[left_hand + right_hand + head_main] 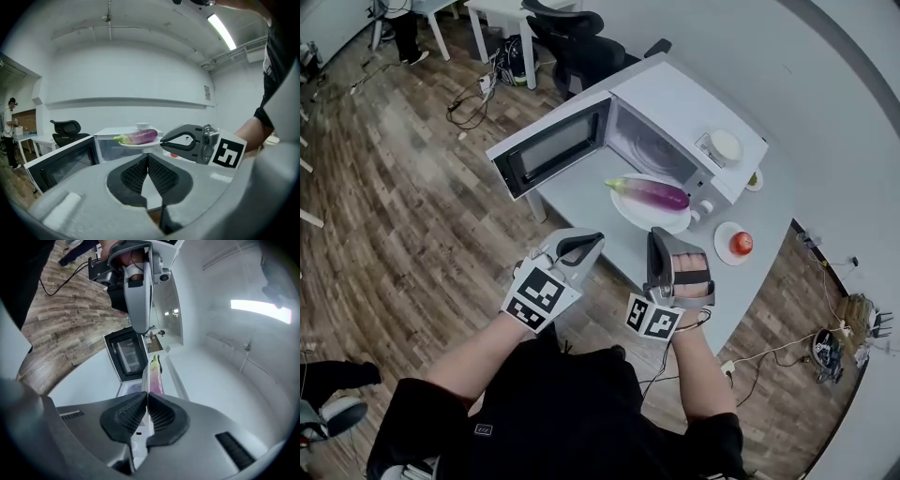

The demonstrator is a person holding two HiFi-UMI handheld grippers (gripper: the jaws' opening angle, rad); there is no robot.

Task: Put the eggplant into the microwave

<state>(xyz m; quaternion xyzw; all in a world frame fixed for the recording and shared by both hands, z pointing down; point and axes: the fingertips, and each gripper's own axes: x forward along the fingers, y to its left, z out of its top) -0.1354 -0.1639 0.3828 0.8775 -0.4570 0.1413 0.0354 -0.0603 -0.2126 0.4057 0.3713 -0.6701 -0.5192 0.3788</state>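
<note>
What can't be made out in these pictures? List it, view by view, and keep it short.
- The microwave cavity: in the head view its roof hides the back; in the left gripper view the plate and eggplant sit across the opening.
- Whether the plate touches the table: the head view looks from above; in the left gripper view the left tool body blocks underneath.
- Red item on the saucer: too small to name.
- Bowl on the microwave: contents too small.

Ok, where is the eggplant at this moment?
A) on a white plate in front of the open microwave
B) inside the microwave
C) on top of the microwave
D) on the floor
A: the eggplant lies on the white plate, outside the microwave, whose door stands open.
</note>
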